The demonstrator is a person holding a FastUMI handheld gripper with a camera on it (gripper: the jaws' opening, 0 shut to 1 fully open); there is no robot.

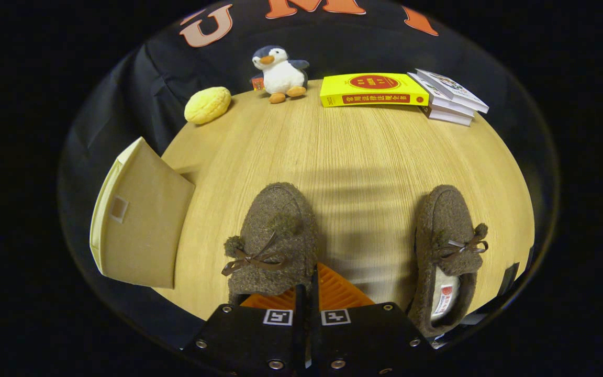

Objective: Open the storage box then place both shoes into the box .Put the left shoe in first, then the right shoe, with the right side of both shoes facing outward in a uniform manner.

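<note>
Beige storage box point(136, 220) stands closed at the left edge of the wooden desk point(354, 152), with a yellow bun-shaped toy point(208, 104) and a plush penguin point(279, 73) beyond it. Left brown shoe point(272, 243) lies just ahead of the hand-held gripper point(306, 298), whose fingers are pressed together at its heel, where the hold itself is hidden. Right shoe point(448, 251) lies apart; books point(401, 91) beyond.

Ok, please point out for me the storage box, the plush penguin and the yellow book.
storage box point(139, 230): gripper view, on its beige front panel.
plush penguin point(280, 76): gripper view, on its white belly.
yellow book point(372, 90): gripper view, on its top cover.
</note>
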